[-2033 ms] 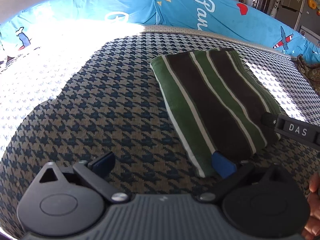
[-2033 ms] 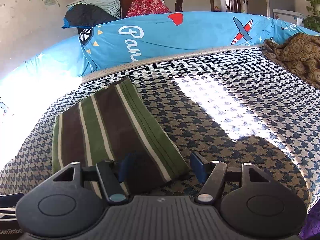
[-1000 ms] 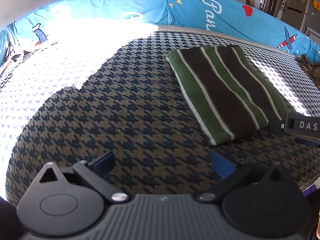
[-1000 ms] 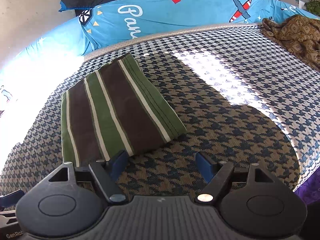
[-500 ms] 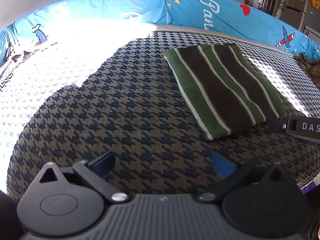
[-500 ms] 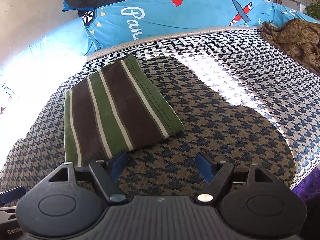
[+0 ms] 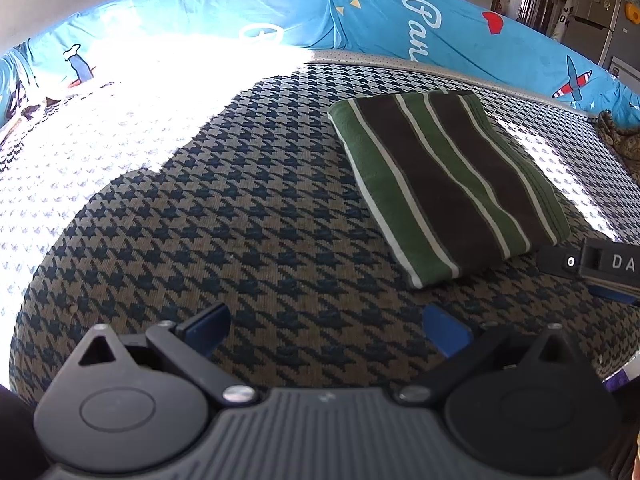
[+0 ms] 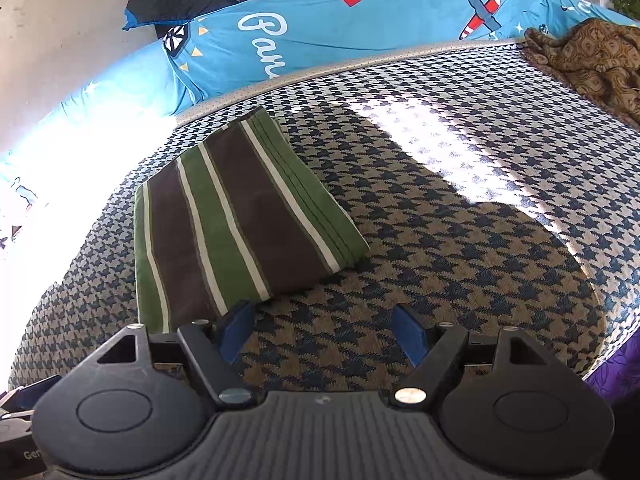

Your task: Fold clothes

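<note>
My left gripper (image 7: 324, 330) has black arms, blue pads and a ribbed grey body; my right gripper (image 8: 324, 330) has the same colours. Right of centre in the left view lies the folded cloth (image 7: 444, 184), striped dark brown and green with thin white lines. Under it, the bed cover (image 7: 240, 220) is a navy-and-tan houndstooth. Across the top runs a bright blue bolster (image 8: 360, 24) with white lettering, a red heart and a red-and-white plane. Upper right in the right view, a blanket (image 8: 588, 56) shows a brown-gold ornamental print.
</note>
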A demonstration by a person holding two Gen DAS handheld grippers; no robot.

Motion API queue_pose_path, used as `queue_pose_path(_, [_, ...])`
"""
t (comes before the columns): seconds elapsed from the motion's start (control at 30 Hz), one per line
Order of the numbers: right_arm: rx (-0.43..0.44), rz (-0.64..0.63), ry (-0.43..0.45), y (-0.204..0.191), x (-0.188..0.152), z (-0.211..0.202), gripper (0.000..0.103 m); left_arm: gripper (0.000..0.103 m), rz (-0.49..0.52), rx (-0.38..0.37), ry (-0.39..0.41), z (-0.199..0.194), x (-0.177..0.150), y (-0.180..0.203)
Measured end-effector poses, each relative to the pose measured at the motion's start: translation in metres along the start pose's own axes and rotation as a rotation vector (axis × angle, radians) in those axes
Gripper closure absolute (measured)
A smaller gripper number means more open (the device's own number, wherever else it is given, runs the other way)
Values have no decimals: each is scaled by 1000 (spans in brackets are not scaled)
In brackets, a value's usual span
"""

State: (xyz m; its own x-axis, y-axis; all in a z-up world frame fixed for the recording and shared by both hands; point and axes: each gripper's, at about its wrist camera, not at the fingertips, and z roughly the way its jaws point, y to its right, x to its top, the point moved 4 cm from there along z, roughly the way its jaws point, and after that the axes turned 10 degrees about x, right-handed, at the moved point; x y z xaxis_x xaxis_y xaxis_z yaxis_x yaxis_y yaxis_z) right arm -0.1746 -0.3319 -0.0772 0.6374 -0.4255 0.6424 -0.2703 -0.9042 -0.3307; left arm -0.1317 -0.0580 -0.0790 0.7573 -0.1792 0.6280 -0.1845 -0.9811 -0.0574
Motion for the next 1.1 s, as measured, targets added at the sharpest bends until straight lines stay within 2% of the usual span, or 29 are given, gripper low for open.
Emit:
queue_pose_path(0.3, [30, 49, -9, 9, 2, 2, 28, 0, -12, -13, 8, 4, 16, 2])
queue_pose_path(0.63, [108, 100, -14, 19, 8, 7, 28, 0, 22, -13, 11, 17, 53, 3])
queue_pose_path(0.77, [134, 75, -35, 15, 12, 14, 28, 0, 62, -27, 10, 22, 68, 7])
queue_pose_path(0.97, [160, 37, -74, 10, 17, 22, 28, 0, 54, -91, -14, 32, 86, 6])
queue_pose_path(1.1, [200, 38, -94, 12, 22, 26, 28, 0, 79, -98, -17, 39, 97, 7])
